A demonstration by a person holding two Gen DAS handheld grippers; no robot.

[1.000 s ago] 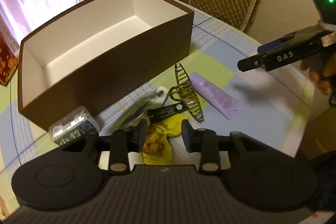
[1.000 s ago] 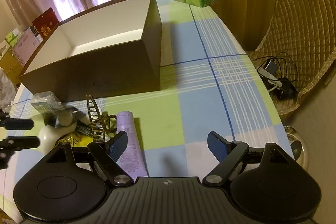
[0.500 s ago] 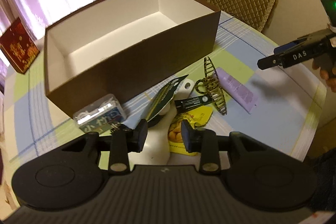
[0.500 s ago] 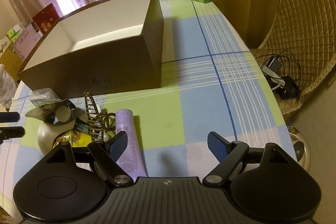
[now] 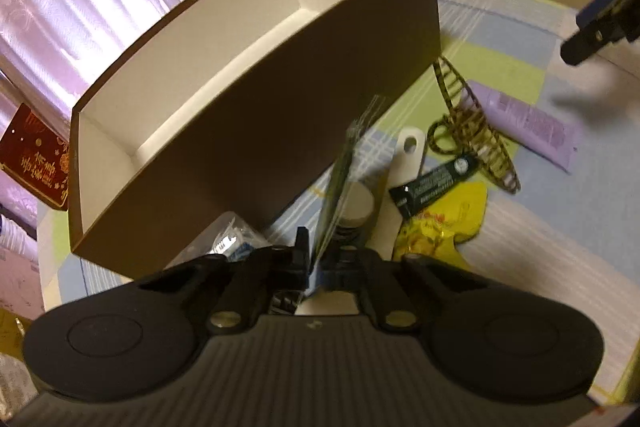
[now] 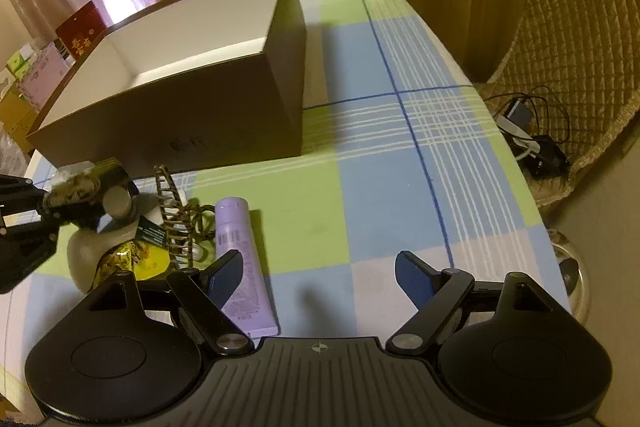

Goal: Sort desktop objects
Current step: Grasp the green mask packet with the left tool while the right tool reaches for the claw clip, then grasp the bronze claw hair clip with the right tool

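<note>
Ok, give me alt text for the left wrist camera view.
The left claw is shut on a thin green packet, held edge-on before an open brown box. A hair clip, purple tube and yellow snack bag lie on the checked tablecloth.

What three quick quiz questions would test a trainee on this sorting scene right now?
1. True or false: the left hand-held gripper is shut on a flat packet.
2. The right hand-held gripper is: A open, B shut on the purple tube.
3. What sits inside the brown box?

Key: 1 true; 2 A; 3 nothing visible, only its white interior.
</note>
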